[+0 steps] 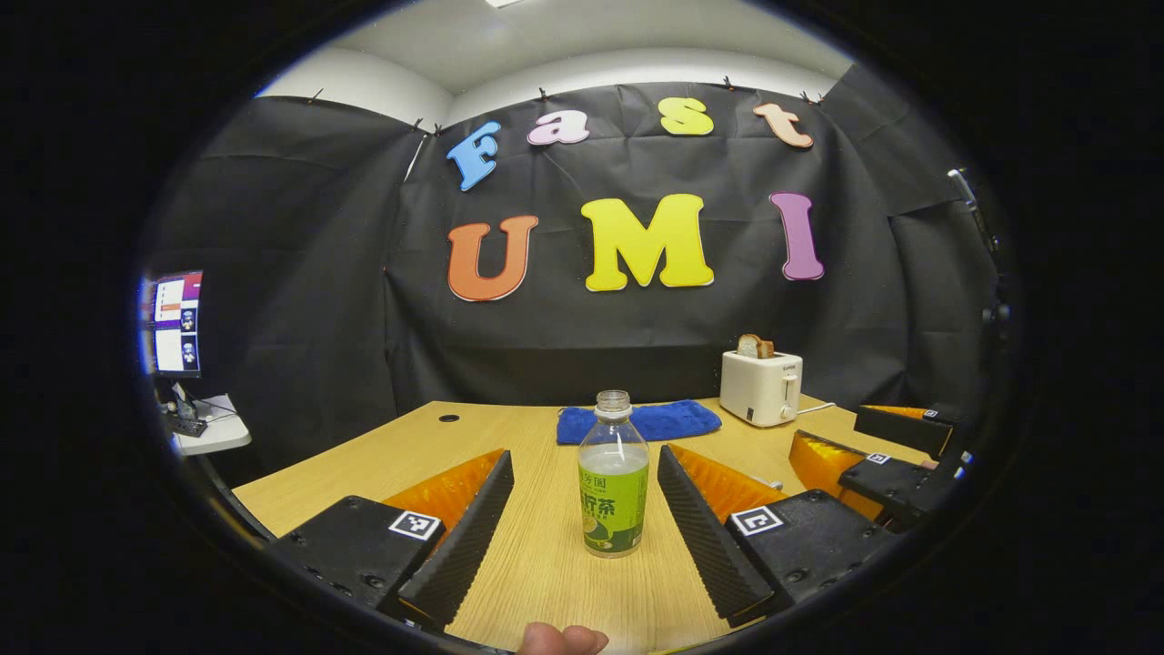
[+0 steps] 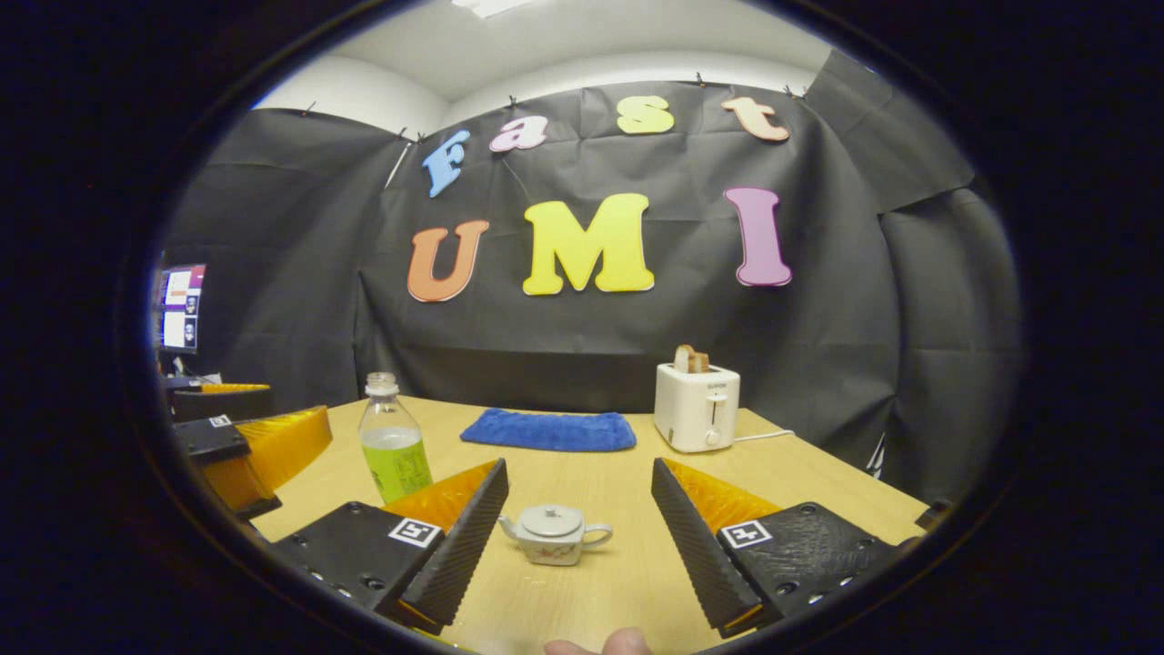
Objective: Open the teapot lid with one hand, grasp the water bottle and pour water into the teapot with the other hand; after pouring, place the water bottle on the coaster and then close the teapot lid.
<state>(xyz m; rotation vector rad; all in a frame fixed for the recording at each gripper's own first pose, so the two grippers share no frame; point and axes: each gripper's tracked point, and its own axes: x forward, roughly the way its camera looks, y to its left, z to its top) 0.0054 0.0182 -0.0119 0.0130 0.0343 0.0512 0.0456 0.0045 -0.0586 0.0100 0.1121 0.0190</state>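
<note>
My left gripper [image 1: 582, 509] gapes around the uncapped water bottle [image 1: 614, 482] at frame centre — my right gripper [image 2: 577, 518], released, frames the teapot [image 2: 553, 534]; a clumsy squeeze could spill it.

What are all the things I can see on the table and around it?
water bottle: one, clear with green label, no cap, upright on the table between the left tool's fingers, untouched
teapot: one, white, lid on, between the right tool's fingers, untouched
cloth: one, blue, flat at the back
toaster: one, white, bread sticking up, back right
table: one, light wood
monitor: one, lit, far left
left tool: one, open
right tool: one, open
fingertip: a person's, at the bottom edge
</note>
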